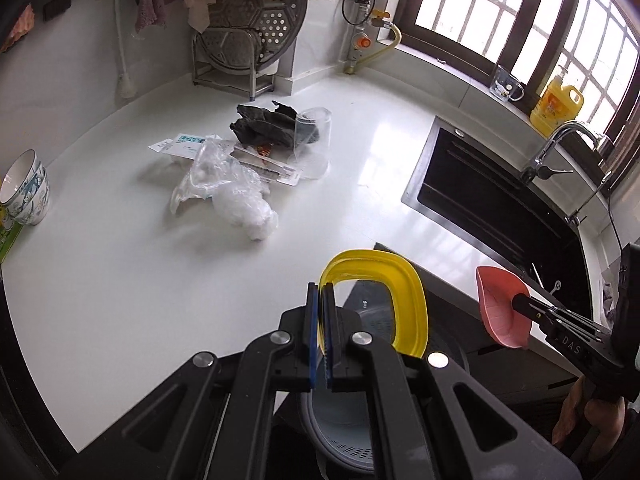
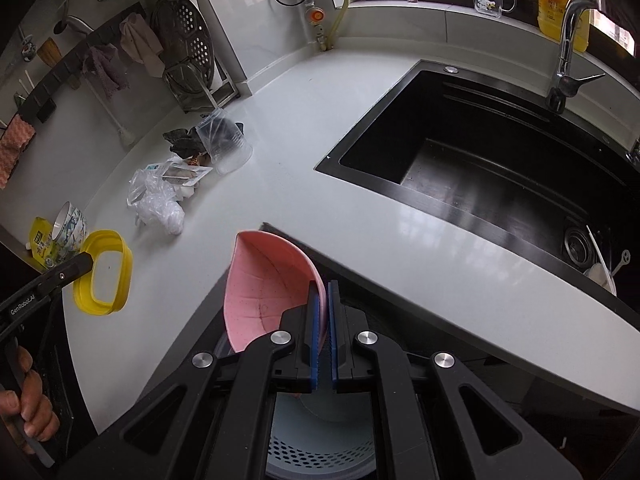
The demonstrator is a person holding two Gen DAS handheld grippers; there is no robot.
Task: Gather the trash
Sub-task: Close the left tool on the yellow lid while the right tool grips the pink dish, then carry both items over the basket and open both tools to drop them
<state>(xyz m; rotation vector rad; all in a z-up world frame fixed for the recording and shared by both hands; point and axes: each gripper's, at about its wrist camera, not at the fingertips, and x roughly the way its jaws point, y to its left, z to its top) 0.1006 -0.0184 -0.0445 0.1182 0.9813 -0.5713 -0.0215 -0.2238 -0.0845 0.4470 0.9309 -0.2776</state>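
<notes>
Holding a yellow lid [image 1: 400, 300] by its rim, with the left gripper [image 1: 321, 292] shut tight on the thin plastic, jaws pressed together but for the edge between them. Seen from the right wrist as well, that lid [image 2: 105, 272] hung out over the tabletop's [image 1: 120, 280] near left edge, with a hand [image 2: 28, 400] wrapped around the handle below. Gripping a pink dish [image 2: 264, 288] in much the same way, the right gripper [image 2: 323, 292] closed on its rim, the hollow side turned toward the left (speckled inside, with a faint ring mark). Hovering near the front corner of the tabletop, both of them, above a pale blue perforated basket [image 2: 320, 448] lower down.

Lying well back on the white tabletop, the trash: a crumpled clear plastic bag [image 1: 236, 196] nearest, flat printed packaging [image 1: 184, 146] behind it, a dark crumpled rag-like wad [image 1: 264, 124] farther still, and a clear plastic cup [image 1: 310, 136] tipped upside down against the wad. Untouched, all of it, and well apart from both grippers.

Standing off to the left edge, stacked bowls [image 1: 26, 188]. Sunk into the tabletop on the right, a black sink [image 2: 500, 160] with a chrome tap [image 2: 572, 40]; beyond, on the window ledge, a yellow bottle [image 1: 558, 106] and a clear mug [image 1: 506, 84].
</notes>
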